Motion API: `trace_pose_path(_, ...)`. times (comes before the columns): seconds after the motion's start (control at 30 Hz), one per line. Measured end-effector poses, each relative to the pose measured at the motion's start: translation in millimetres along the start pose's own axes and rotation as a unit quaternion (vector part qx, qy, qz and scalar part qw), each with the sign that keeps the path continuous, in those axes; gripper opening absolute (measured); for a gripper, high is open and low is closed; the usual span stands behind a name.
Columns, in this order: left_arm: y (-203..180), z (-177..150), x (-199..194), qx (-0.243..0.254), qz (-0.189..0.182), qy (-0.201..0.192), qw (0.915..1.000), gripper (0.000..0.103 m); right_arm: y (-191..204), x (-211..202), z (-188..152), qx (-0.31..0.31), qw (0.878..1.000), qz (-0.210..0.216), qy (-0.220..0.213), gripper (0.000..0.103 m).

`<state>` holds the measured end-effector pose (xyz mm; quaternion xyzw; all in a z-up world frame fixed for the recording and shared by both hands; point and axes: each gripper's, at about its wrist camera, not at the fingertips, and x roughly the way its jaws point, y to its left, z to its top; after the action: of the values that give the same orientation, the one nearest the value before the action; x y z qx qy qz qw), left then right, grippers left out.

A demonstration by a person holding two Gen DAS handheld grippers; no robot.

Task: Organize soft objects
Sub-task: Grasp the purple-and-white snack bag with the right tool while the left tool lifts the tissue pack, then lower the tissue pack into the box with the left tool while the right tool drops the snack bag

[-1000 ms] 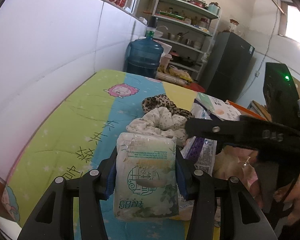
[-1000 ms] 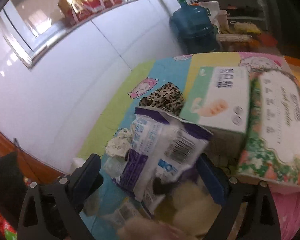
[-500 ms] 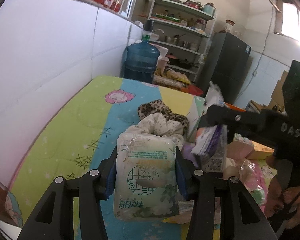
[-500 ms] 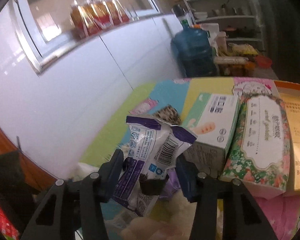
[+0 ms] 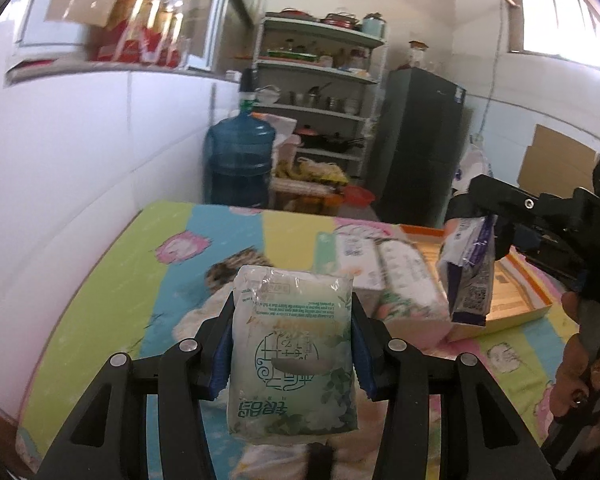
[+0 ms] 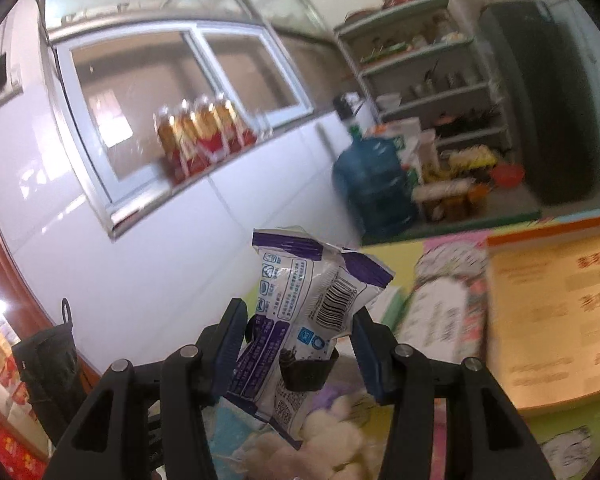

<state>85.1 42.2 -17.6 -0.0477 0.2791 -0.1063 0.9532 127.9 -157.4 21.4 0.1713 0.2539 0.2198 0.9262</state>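
Left wrist view shows both packs lifted clear of the bright patterned mat (image 5: 112, 280), so the carrying step looks to be in hand. The left tongs (image 5: 292, 344) are clamped on one green-and-white tissue pack (image 5: 292, 352), held upright above the near part of the mat. The right tongs (image 6: 296, 344), whose jaws have just closed, pinch one purple-and-white pack (image 6: 300, 320); in the left view it hangs above the orange tray (image 5: 516, 300), which lies on the far right of the mat. Two boxed tissue packs (image 5: 384, 272) lie side by side on the mat just left of the tray, with one leopard-print cloth (image 5: 236, 268) further left. Next, I judge, each pack needs lowering beside its like before release, though the intended spot is unclear.
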Motion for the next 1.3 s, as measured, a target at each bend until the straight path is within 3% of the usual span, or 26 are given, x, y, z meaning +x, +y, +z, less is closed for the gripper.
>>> trace_pose_path(0.27, -63, 21, 16, 0.039, -0.013, 0.001, 0.9991, 0.051, -38, -51, 13, -0.006, 0.997, -0.055, -0.048, 0.052)
trace_pose_path(0.53, -128, 33, 35, 0.041, -0.041, 0.008, 0.9983, 0.051, -90, -89, 15, 0.008, 0.992, -0.113, -0.063, 0.052)
trace_pose_path(0.87, -195, 48, 77, 0.031, -0.051, 0.007, 0.9982, 0.051, -161, -106, 28, 0.006, 0.982, -0.182, -0.042, 0.052)
trace_pose_path(1.3, -253, 48, 172, 0.026, -0.052, 0.103, 0.993, 0.051, -240, -68, 32, 0.023, 0.974, -0.219, 0.046, 0.052)
